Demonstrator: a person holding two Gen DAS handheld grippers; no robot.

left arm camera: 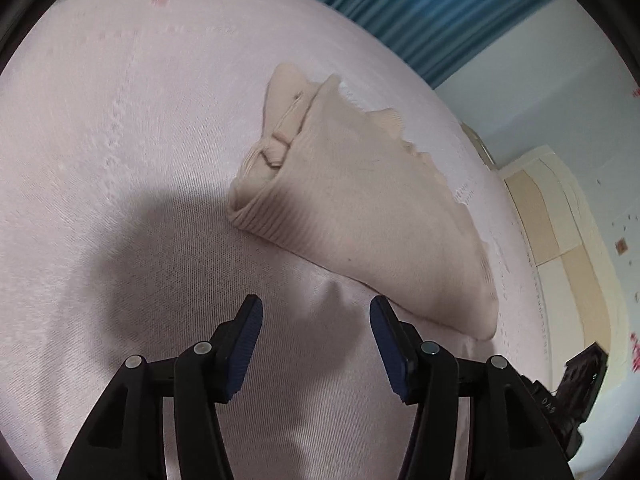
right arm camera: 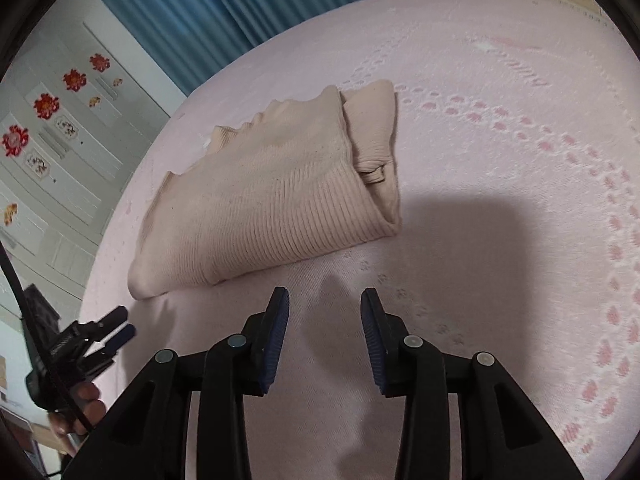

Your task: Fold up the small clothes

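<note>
Left gripper [left arm camera: 316, 312]: jaws apart, nothing between the 2 blue-padded fingers [left arm camera: 245, 344]; above bare cover.
Right gripper [right arm camera: 325, 304]: jaws apart as well, empty – hovering over the pink cover.
Shadows [right arm camera: 452, 240]: dark patches on the cover just ahead of each gripper.
Folded garment [right arm camera: 264, 204]: beige ribbed knit, folded into a thick bundle – just ahead and left of the right gripper, ahead and right of the left gripper [left arm camera: 360, 208]; flat on the cover, touching neither.
Bed cover [right arm camera: 500, 128]: pale pink, with a trail of pink paw-print marks curving off to the right.
Curtain [right arm camera: 208, 4]: blue, pleated, beyond the far edge.
Wall stickers [right arm camera: 46, 106]: red flowers, far left.
</note>
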